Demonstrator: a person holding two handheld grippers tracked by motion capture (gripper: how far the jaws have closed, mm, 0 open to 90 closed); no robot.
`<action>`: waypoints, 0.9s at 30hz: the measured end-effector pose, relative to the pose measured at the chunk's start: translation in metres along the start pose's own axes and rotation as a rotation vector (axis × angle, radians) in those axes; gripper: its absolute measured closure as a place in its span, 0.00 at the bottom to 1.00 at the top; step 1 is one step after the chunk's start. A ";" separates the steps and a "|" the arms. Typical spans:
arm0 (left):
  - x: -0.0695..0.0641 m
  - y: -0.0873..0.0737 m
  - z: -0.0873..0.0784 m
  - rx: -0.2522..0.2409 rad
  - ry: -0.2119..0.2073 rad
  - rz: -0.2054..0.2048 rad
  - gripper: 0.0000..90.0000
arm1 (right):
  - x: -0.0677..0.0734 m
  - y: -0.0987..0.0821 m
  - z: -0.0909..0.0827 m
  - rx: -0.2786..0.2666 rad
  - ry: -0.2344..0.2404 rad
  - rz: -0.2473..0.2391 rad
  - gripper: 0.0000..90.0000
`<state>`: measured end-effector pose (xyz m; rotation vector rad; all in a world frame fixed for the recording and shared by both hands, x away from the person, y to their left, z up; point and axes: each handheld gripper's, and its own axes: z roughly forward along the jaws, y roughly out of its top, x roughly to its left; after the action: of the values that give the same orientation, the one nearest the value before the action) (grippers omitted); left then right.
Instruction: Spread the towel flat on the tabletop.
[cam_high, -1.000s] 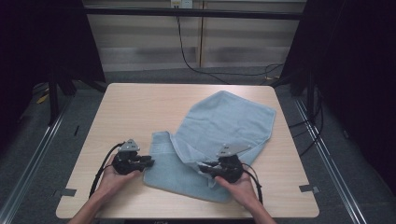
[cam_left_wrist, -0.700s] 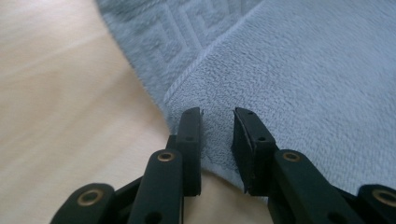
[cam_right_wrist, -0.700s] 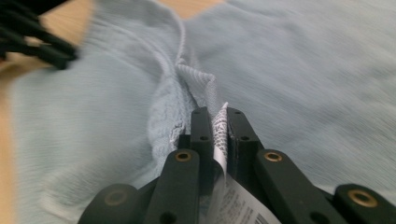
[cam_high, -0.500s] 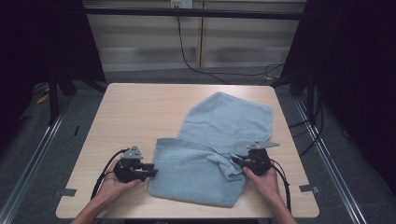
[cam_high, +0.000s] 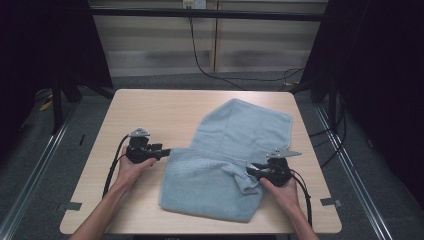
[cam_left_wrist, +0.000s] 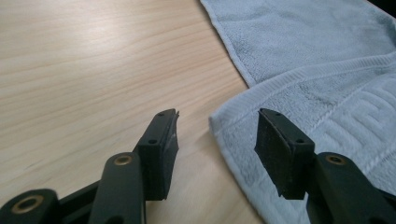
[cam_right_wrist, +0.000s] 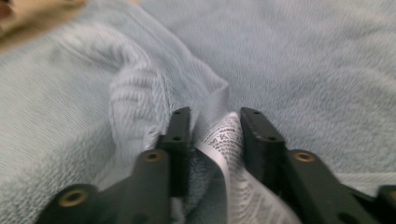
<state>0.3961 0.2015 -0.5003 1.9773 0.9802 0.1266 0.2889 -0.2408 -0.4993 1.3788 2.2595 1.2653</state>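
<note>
A light blue towel (cam_high: 235, 135) lies on the wooden table (cam_high: 150, 110), its near part folded over into a wide band. My left gripper (cam_high: 167, 151) rests at the band's left corner. In the left gripper view its jaws (cam_left_wrist: 218, 116) have just been opening and stand apart, with the towel's hemmed corner (cam_left_wrist: 233, 121) lying loose between them. My right gripper (cam_high: 250, 172) sits at the band's right side on a bunched fold. Its jaws (cam_right_wrist: 215, 113) have just been opening too. The fold (cam_right_wrist: 135, 98) and a white printed label (cam_right_wrist: 224, 135) stand slack in the gap.
Bare wood (cam_left_wrist: 93, 56) stretches to the left of the towel. A cable (cam_high: 116, 165) trails from the left gripper across the table toward the near edge. Dark floor with metal rails (cam_high: 45, 155) surrounds the table.
The right hand moved right and drew the folded near part out wider. The left hand shifted farther up the table to the band's left corner. Both pairs of jaws have opened.
</note>
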 end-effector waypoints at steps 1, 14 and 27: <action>-0.001 0.000 0.004 0.003 -0.001 -0.002 0.53 | 0.000 0.001 -0.003 -0.021 0.002 0.007 0.65; -0.021 0.000 0.027 0.033 0.028 0.089 0.57 | 0.006 0.003 -0.012 -0.037 0.029 -0.023 0.47; -0.030 0.001 0.003 -0.015 -0.050 0.090 0.88 | 0.006 0.007 -0.019 -0.051 0.003 -0.009 0.93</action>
<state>0.3780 0.1785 -0.4929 2.0014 0.8566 0.1333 0.2795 -0.2451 -0.4808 1.3488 2.2166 1.3143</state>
